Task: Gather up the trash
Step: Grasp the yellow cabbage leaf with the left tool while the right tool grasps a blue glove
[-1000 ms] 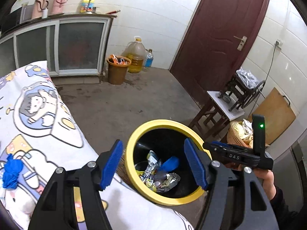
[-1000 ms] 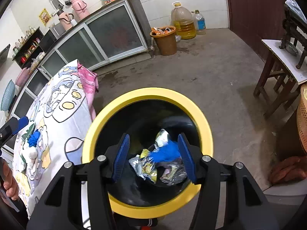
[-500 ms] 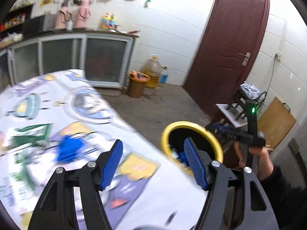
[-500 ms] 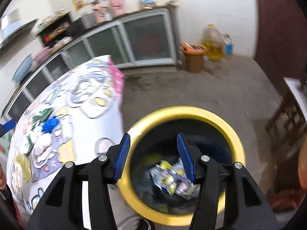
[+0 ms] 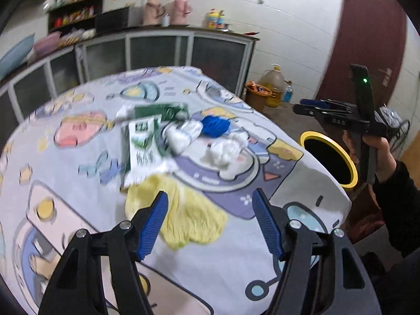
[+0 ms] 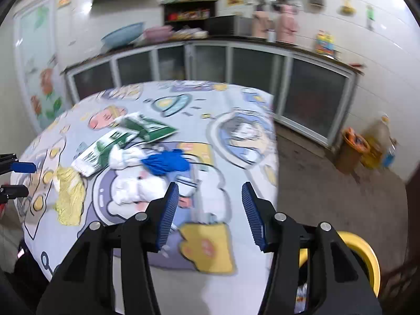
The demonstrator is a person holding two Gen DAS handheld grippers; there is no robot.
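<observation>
On the cartoon-print tablecloth [image 5: 86, 183] lies a heap of trash: a blue crumpled wad [image 5: 215, 126] [image 6: 166, 162], white tissues [image 5: 223, 152] [image 6: 131, 189], green-and-white cartons [image 5: 143, 141] [image 6: 105, 149] and a yellow crumpled sheet [image 5: 189, 215] [image 6: 69, 197]. My left gripper [image 5: 210, 223] hovers open and empty above the yellow sheet. My right gripper [image 6: 210, 212] is open and empty over the table's near edge, short of the blue wad. The black bin with a yellow rim [image 5: 353, 173] [image 6: 367, 257] stands beside the table. Each gripper shows in the other's view: right gripper [image 5: 302, 106], left gripper [image 6: 18, 179].
Glass-fronted cabinets [image 5: 157, 50] run along the far wall. An orange bucket [image 5: 258, 97] [image 6: 351, 149] and an oil jug [image 5: 274, 84] stand on the concrete floor. A dark red door [image 5: 367, 39] is at the right. A hand [image 5: 378, 152] holds the right gripper.
Both grippers have swung away from over the bin toward the table. The bin has slid to the edge of each view and the trash heap now lies ahead. Both stay empty.
</observation>
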